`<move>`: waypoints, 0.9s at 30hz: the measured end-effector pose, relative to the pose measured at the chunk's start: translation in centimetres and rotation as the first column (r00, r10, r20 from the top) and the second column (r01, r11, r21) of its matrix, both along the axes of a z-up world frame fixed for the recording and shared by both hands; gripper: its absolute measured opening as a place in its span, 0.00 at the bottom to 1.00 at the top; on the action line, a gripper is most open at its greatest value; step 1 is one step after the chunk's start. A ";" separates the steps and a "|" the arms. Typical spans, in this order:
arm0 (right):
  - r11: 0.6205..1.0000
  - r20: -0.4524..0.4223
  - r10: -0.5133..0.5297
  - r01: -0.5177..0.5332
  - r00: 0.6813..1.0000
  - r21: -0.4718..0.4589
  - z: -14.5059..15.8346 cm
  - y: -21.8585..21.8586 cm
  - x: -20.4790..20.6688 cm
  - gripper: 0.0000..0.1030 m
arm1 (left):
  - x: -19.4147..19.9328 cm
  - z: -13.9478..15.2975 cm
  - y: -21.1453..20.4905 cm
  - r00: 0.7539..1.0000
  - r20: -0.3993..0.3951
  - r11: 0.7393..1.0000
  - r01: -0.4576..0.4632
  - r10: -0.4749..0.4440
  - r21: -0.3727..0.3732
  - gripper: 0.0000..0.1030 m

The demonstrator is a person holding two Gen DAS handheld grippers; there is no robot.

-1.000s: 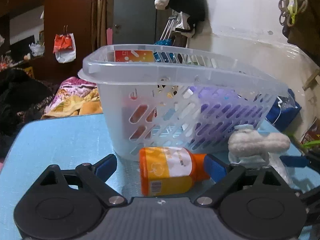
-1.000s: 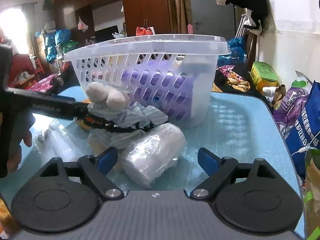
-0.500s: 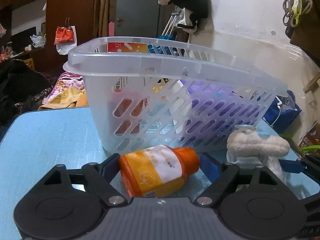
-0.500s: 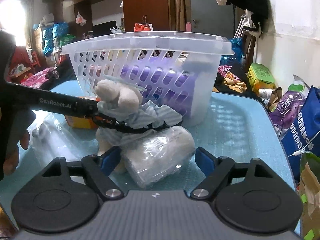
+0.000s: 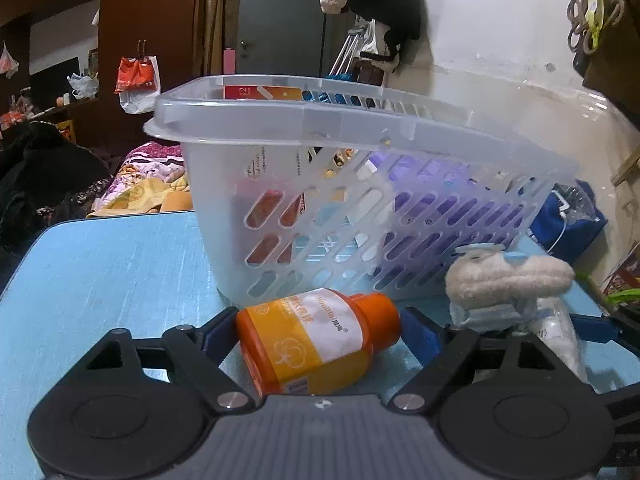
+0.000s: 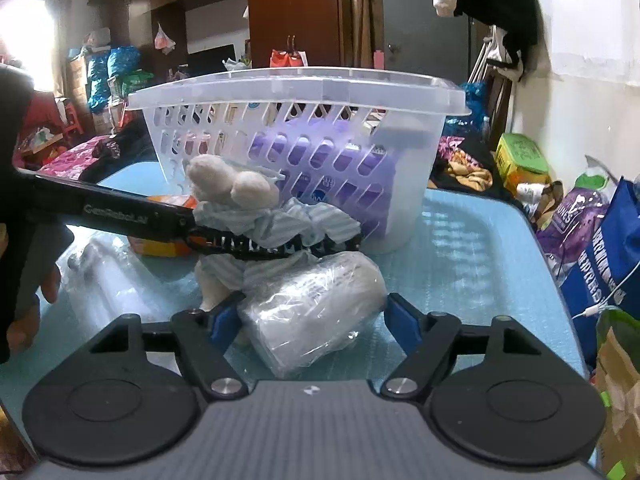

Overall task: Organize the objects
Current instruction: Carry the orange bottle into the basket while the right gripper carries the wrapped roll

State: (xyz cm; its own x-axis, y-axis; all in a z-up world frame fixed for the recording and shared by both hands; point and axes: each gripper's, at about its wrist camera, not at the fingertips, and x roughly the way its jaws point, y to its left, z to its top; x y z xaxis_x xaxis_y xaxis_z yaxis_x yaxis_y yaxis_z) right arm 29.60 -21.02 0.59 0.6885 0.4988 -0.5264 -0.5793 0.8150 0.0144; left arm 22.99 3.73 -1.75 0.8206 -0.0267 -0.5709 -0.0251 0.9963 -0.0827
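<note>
The left gripper [image 5: 316, 330] sits low on the blue table [image 5: 112, 264], jaws apart either side of an orange bottle [image 5: 316, 340] lying on its side, cap toward the right blue pad. The left pad looks to be touching the bottle's base; the right pad stands just clear of the cap, so no clamp there. Directly behind the bottle stands the clear slotted basket [image 5: 360, 216], already carrying a red box and purple packs, toward the table's far edge.

Over on the right, the right gripper [image 6: 308, 320] has a plastic-wrapped roll [image 6: 316, 312] between its jaws, which have just been closing in; the left pad is up against the wrap, while the right pad stands just beside its far end, and whether it touches I cannot tell. Right behind the roll sits a plush toy [image 6: 244, 200] in striped blue cloth, in front of the basket, with the left gripper's black arm crossing its middle. A clear plastic bag [image 6: 100, 276] lies near the table's left edge.
</note>
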 end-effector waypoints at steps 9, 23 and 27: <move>0.999 0.028 -0.020 0.019 0.999 0.047 1.0 -2.0 0.0 0.75 | -1.4 1.2 1.6 0.998 0.053 1.000 -0.025 0.025 0.001 0.86; 0.985 0.144 0.007 -0.032 0.990 0.169 7.3 -3.1 -0.7 0.76 | -5.6 8.1 2.6 0.963 0.262 0.989 0.090 -0.056 -0.119 0.86; 0.982 0.225 0.020 -0.061 0.974 0.180 11.5 -1.1 1.2 0.76 | -3.3 12.8 2.0 0.947 0.314 0.988 0.103 -0.063 -0.114 0.86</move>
